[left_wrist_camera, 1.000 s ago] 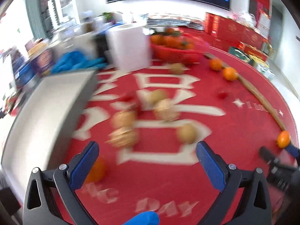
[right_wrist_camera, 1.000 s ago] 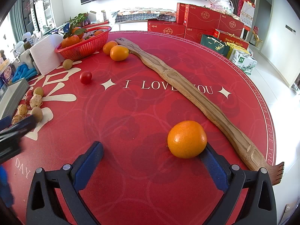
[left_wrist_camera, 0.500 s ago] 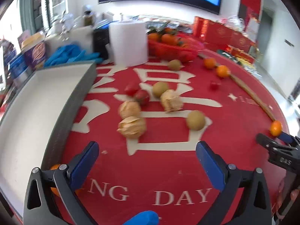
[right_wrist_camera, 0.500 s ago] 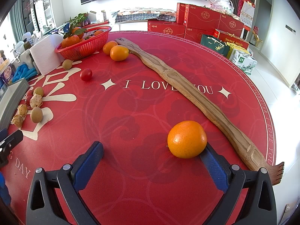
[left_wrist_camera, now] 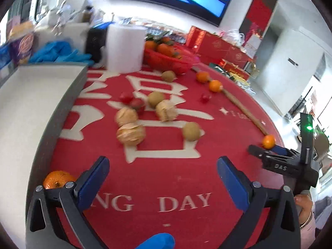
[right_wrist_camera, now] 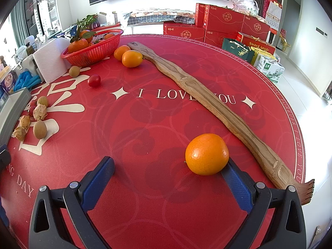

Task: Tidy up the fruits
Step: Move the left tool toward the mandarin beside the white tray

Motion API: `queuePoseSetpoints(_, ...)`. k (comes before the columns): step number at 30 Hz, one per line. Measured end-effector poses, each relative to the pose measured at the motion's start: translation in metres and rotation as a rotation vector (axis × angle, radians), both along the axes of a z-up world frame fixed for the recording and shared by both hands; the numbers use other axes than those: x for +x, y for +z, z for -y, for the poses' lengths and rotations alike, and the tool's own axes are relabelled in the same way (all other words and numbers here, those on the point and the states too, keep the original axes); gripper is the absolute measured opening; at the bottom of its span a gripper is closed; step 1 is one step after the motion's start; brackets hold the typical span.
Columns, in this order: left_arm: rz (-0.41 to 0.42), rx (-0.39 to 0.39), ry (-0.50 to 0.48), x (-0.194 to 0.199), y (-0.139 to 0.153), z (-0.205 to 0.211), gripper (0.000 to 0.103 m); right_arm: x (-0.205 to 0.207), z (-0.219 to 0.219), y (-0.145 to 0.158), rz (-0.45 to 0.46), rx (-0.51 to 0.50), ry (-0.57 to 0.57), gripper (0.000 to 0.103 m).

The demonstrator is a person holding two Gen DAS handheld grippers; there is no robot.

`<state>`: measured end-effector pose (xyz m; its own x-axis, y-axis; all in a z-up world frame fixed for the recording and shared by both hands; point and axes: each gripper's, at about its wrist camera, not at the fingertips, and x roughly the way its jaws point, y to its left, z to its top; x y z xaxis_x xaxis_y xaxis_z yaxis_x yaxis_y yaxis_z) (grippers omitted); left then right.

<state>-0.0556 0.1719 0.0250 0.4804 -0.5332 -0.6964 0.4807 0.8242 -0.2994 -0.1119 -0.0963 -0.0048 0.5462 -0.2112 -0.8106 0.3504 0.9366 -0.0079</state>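
Observation:
My right gripper (right_wrist_camera: 170, 175) is open and empty; an orange (right_wrist_camera: 207, 154) lies on the red tablecloth right at its right fingertip. My left gripper (left_wrist_camera: 164, 171) is open and empty above the cloth. Ahead of it lie papery husked fruits (left_wrist_camera: 131, 133), brown kiwis (left_wrist_camera: 191, 131) and small red tomatoes (left_wrist_camera: 137, 102). An orange (left_wrist_camera: 57, 178) sits just left of its left finger, beside the grey tray (left_wrist_camera: 31, 103). A red basket (right_wrist_camera: 92, 49) holds oranges at the far side. Two more oranges (right_wrist_camera: 131, 58) lie near it.
A long wooden back-scratcher (right_wrist_camera: 215, 105) runs diagonally across the table. A paper towel roll (left_wrist_camera: 125, 48) and blue gloves (left_wrist_camera: 60, 50) stand behind the tray. Red gift boxes (right_wrist_camera: 224, 23) are stacked beyond the table. The right gripper also shows in the left wrist view (left_wrist_camera: 276, 158).
The left gripper pulled back and turned right, so the fruit cluster looks farther and an orange shows by its left finger. The right gripper and its orange have not moved.

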Motion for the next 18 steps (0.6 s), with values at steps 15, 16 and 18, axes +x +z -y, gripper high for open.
queuePoseSetpoints(15,-0.015,0.126,0.084,-0.037,0.0,-0.031,0.103,-0.001,0.0,0.0,0.001,0.001,0.0,0.102)
queuePoseSetpoints(16,-0.014,0.14,0.107,-0.04,-0.001,-0.033,0.103,-0.001,0.0,0.0,0.001,0.001,0.0,0.102)
queuePoseSetpoints(18,-0.001,0.174,0.184,-0.045,-0.002,-0.036,0.103,-0.001,0.0,0.0,0.001,0.001,0.0,0.102)
